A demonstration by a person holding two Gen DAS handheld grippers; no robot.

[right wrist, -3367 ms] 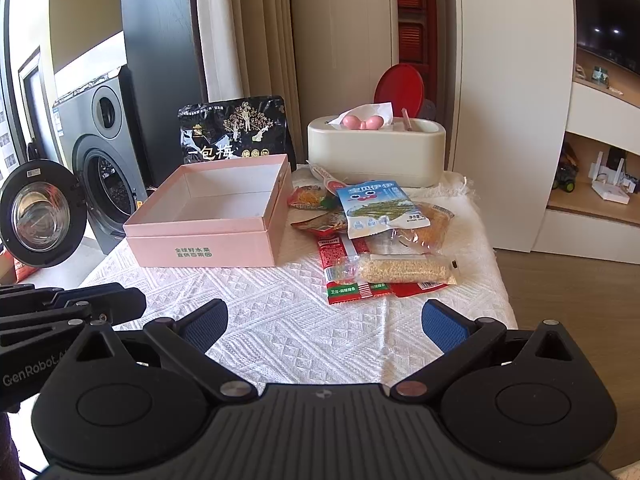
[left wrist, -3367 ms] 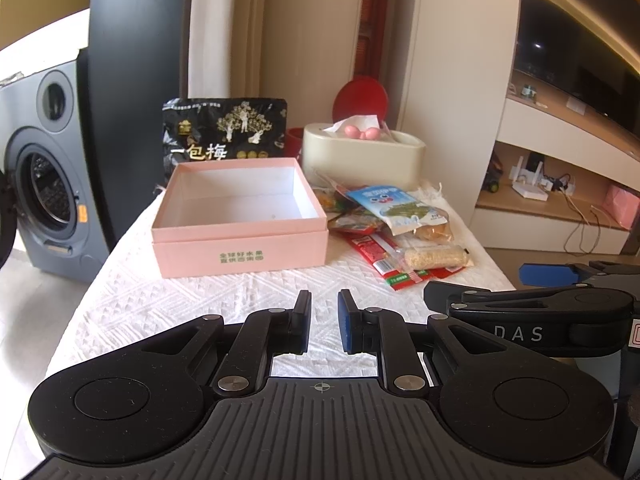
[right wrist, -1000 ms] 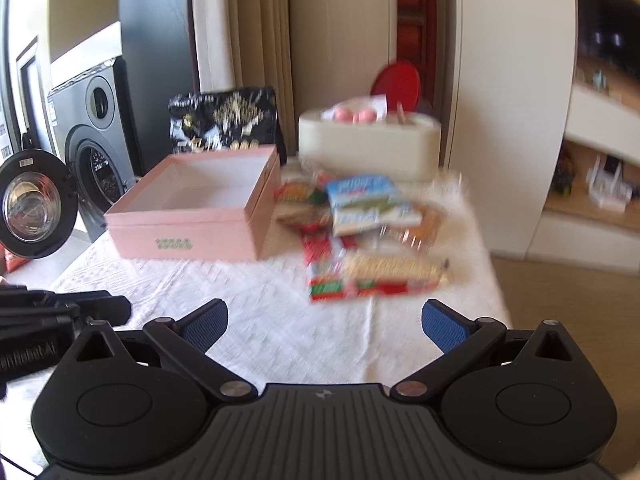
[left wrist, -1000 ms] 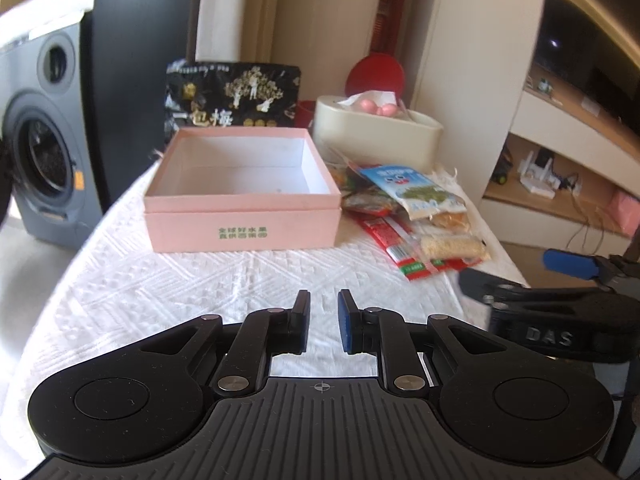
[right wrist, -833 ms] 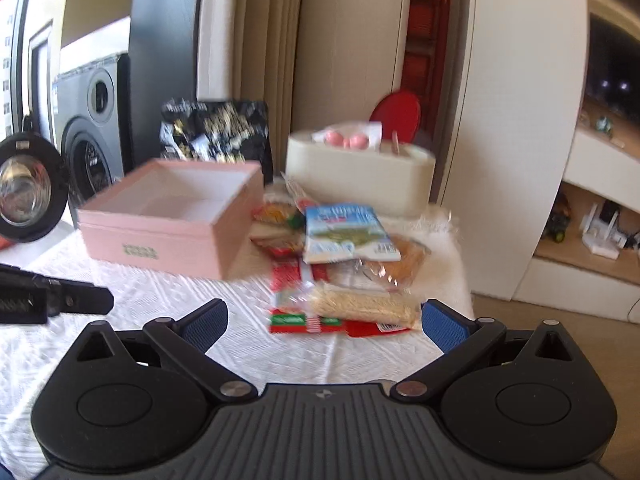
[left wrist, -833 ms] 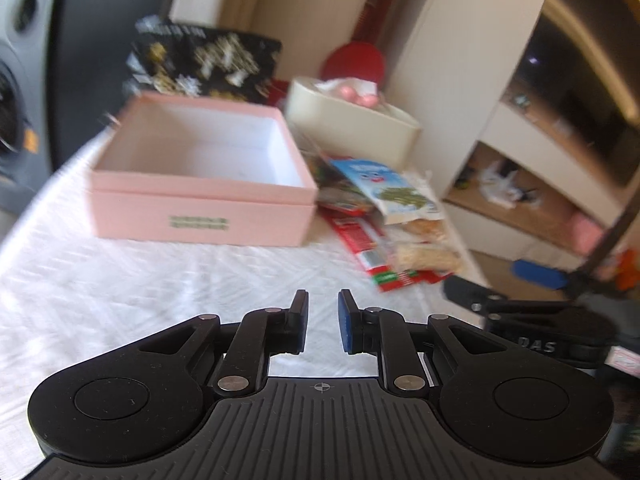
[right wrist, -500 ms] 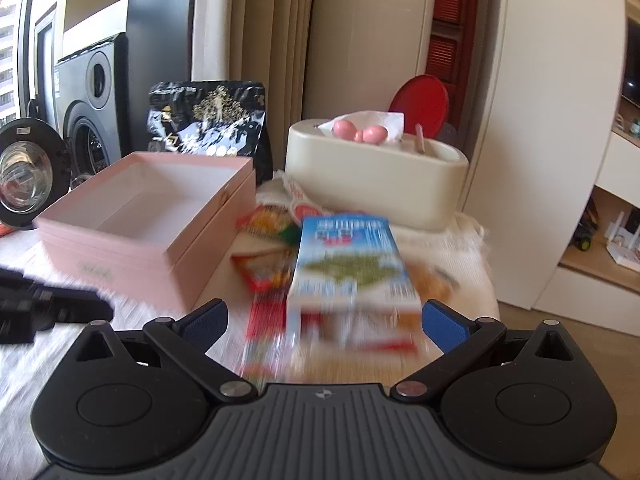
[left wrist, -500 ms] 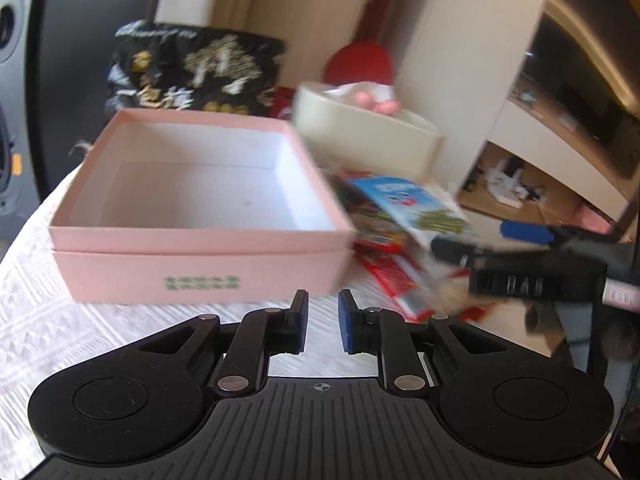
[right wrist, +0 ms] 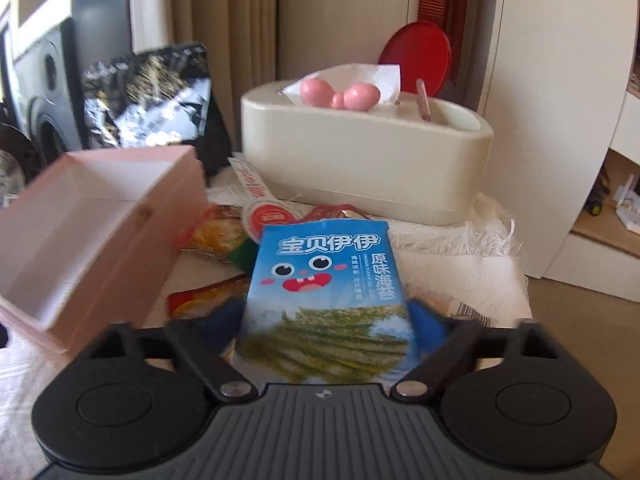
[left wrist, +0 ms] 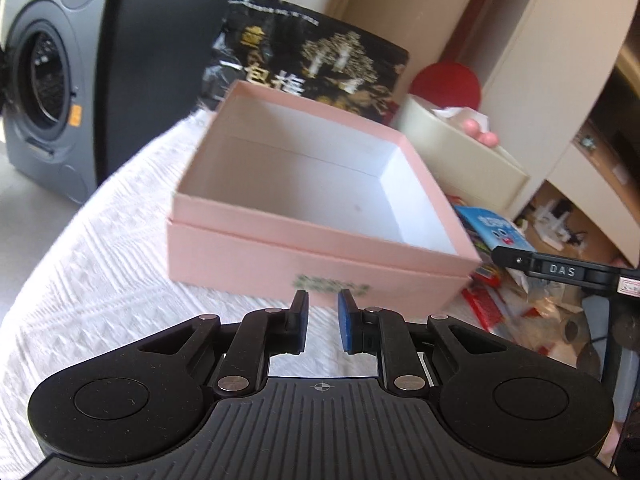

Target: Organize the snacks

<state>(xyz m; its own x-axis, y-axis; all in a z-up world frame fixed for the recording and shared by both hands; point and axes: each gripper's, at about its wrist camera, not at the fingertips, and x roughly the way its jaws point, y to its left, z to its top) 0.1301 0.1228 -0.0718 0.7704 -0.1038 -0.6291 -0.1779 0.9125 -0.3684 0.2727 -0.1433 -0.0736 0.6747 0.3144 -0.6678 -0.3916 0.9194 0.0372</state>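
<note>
An open, empty pink box (left wrist: 320, 216) stands on the white tablecloth; it also shows at the left of the right wrist view (right wrist: 92, 224). A pile of snack packets lies to its right, topped by a blue seaweed packet (right wrist: 328, 304), also seen in the left wrist view (left wrist: 494, 230). My right gripper (right wrist: 326, 320) has its jaws wide, one blue pad on each side of the seaweed packet; contact is blurred. My left gripper (left wrist: 322, 320) is nearly shut and empty, just in front of the box's front wall.
A cream tissue holder (right wrist: 368, 160) with a pink bow stands behind the snacks, a red disc (right wrist: 416, 56) behind it. A black snack bag (left wrist: 304, 64) leans behind the box. A washing machine (left wrist: 36, 92) stands off the table's left. Shelves are at right.
Both grippers moved forward over the table. The right one closed in on the snack pile until its pads flank the blue seaweed packet. The left one came up to the pink box.
</note>
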